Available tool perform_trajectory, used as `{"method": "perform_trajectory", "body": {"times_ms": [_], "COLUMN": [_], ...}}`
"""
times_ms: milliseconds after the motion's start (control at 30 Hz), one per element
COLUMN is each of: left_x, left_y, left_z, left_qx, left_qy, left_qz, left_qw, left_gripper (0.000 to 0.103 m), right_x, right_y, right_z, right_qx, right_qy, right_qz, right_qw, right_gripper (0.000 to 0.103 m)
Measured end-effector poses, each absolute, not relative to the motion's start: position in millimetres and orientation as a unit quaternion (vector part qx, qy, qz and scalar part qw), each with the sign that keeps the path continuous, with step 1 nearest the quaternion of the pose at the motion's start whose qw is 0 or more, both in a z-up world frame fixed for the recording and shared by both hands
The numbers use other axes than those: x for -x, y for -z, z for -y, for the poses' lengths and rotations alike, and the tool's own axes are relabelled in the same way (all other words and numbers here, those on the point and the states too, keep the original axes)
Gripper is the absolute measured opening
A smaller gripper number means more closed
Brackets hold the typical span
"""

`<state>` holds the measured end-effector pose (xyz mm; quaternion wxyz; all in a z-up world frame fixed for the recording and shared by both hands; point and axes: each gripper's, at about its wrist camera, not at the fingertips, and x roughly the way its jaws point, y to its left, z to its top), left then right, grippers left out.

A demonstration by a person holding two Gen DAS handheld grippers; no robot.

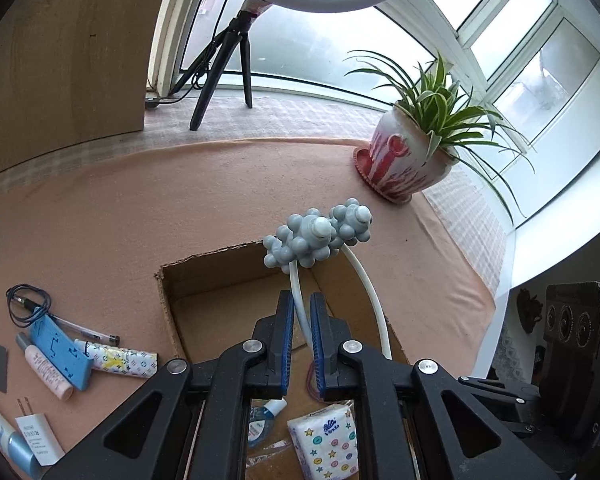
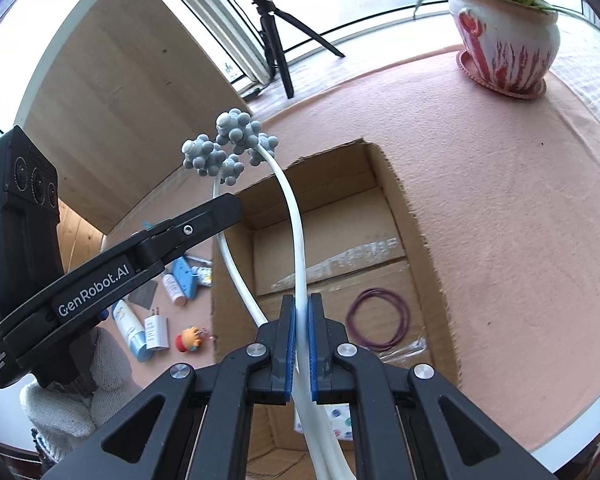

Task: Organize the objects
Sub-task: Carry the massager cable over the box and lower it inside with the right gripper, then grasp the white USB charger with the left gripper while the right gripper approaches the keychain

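Here, both grippers hold a white forked massager [image 2: 300, 240] with grey knobbed roller heads [image 1: 314, 240] above the open cardboard box [image 2: 392, 184]. The right gripper [image 2: 300, 340] has its blue pads clamped on one white prong; the left gripper [image 1: 302, 332] has its jaws narrowly apart around the other prong, and I cannot tell if both pads touch it. Inside the box lie purple rubber bands [image 2: 380, 316] and a Vinda tissue pack [image 1: 326, 440]. Left of the box, on the pink cloth [image 1: 120, 208], sit a blue block [image 1: 60, 352], a patterned tube [image 1: 120, 360] and a white charger [image 1: 38, 434].
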<state>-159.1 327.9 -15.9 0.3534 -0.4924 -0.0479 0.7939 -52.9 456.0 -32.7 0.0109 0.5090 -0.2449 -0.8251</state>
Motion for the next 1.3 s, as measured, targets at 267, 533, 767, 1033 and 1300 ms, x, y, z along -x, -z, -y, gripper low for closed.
{"method": "perform_trajectory", "body": {"times_ms": [267,533,767,1033,1300], "left_x": [159,152,151,170,175], "left_y": [27,22,28,63,93], "left_z": [-337,-303,-233,-129,-74], "left_qx": [0.497,0.488,0.492,0.528,0.556], "left_qy": [-0.804,-0.818,-0.829,-0.831,-0.815], "left_qz": [0.02,0.003,0.002,0.039,0.081], "left_qw": [0.325,0.305,0.264,0.17,0.14], "left_gripper": [0.048,0.058,0.068,0.069,0.069], "right_x": [58,46,31,26,40], "right_y": [42,44,29,21,26], "right_z": [-469,-467,-445,-417,-371], "right_qx": [-0.523,-0.513,-0.477,-0.449,-0.486], "right_qy": [0.822,0.831,0.861,0.875,0.854], "right_qz": [0.224,0.215,0.175,0.18,0.177], "right_qw": [-0.009,-0.03,-0.029,-0.012,0.055], "right_gripper": [0.046,0.057,0.057,0.057,0.057]}}
